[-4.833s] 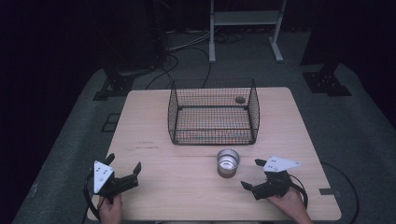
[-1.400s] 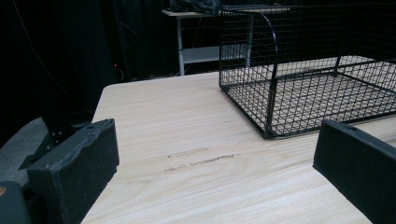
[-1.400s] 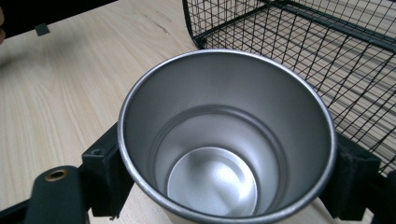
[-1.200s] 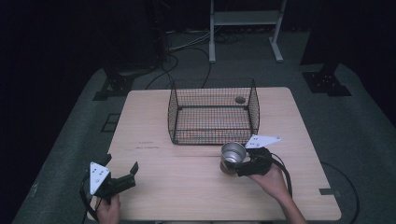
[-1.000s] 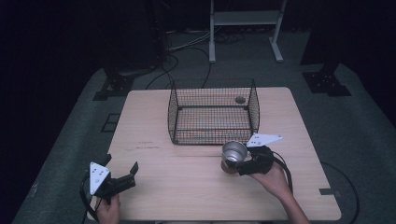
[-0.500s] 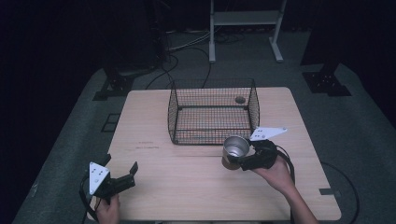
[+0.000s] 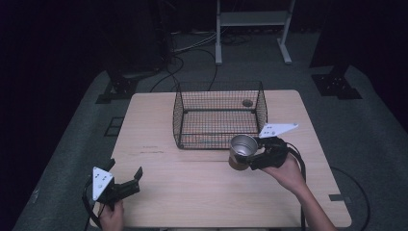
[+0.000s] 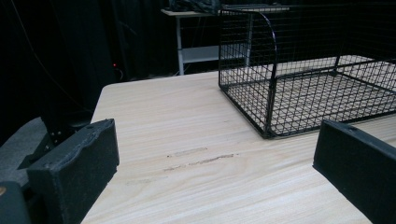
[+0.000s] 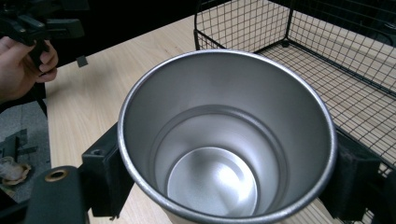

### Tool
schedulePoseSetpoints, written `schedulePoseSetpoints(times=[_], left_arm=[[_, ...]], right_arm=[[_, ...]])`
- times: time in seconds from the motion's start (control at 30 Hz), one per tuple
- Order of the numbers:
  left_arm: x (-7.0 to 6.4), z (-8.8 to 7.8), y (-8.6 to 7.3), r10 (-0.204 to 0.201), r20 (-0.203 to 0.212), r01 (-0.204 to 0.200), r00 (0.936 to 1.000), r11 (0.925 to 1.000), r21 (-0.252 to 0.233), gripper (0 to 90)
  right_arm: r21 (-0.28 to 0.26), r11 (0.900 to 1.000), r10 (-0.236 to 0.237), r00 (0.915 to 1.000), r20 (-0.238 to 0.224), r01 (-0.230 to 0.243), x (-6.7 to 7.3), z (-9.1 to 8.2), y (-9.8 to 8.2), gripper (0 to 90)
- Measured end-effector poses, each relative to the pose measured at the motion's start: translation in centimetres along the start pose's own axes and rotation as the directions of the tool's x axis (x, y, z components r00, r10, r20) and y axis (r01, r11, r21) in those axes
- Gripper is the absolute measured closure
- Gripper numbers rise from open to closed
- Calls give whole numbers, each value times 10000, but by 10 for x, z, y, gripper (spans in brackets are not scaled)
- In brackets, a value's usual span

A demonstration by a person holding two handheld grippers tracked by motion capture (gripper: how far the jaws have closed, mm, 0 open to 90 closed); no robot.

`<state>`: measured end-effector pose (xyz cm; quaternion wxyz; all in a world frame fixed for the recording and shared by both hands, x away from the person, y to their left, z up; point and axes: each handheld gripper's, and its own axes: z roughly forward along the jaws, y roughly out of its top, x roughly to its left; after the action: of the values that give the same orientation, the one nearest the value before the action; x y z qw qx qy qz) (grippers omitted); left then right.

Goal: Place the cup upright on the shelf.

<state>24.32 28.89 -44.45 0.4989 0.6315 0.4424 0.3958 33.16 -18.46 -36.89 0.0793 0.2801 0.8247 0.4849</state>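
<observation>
1 steel cup clamped in right gripper fingers, carried beside wire basket; next: lift over rim. Left gripper fingers apart, idle.

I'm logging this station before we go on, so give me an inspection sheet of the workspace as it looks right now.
Surface: pale wooden table, faint scuff marks.
Job's things: steel cup, empty, upright, off the table beside the black wire basket.
Clutter: small round thing in the basket, too small to tell.
Grippers: right gripper shut on the cup; left gripper open, empty.
Cables: on the floor behind.
Surroundings: dark room, white frame.
</observation>
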Motion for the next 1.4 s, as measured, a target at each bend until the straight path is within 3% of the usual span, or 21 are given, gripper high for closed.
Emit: schedulePoseSetpoints(times=[0.37,0.87,1.4], left_arm=[[0,0,0,-39,19,39,10000,10000,-68,0],[2,-1,0,-8,-57,8,10000,10000,-41,0],[2,0,0,19,-22,-19,10000,10000,-22,0]], right_arm=[[-38,9999,-122,9997,-230,121,-4,0,21,180],[-32,9995,-305,9995,27,305,-19,5,57,180],[56,9994,-340,9993,139,339,-32,23,83,179]])
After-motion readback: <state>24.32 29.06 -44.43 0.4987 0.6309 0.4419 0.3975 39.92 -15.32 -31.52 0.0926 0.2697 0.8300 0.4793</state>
